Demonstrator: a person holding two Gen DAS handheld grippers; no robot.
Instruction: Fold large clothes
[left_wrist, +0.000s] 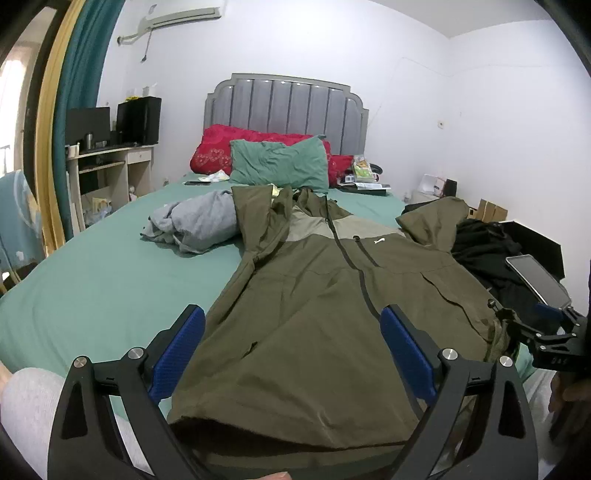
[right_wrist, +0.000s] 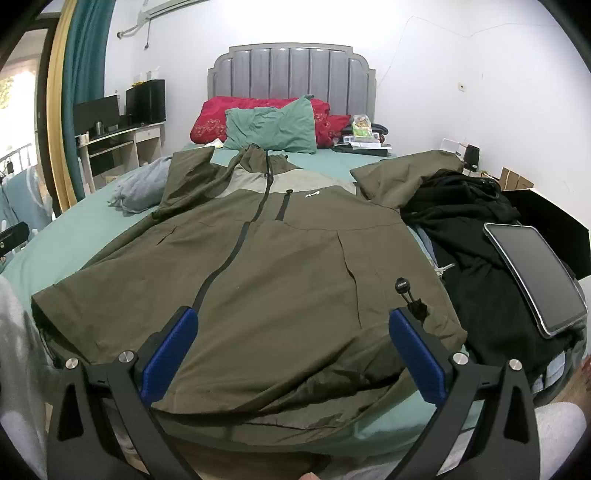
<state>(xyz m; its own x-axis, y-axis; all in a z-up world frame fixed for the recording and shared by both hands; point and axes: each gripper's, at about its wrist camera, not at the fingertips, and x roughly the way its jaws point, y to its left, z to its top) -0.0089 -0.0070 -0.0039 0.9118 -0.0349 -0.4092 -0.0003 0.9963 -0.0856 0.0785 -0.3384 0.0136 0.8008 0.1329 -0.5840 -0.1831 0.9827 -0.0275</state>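
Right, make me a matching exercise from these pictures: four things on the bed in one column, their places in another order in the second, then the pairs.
Things:
1. jacket
2. grey garment
3. tablet
4. green pillow

Places:
A. lying on the black clothes at the right
B. propped against the red pillows near the headboard
C. spread flat, zip up, in front of both grippers
D. bunched up left of the jacket's sleeve

Pairs: 1-C, 2-D, 3-A, 4-B

Olive jacket (left_wrist: 317, 295) flat, front up
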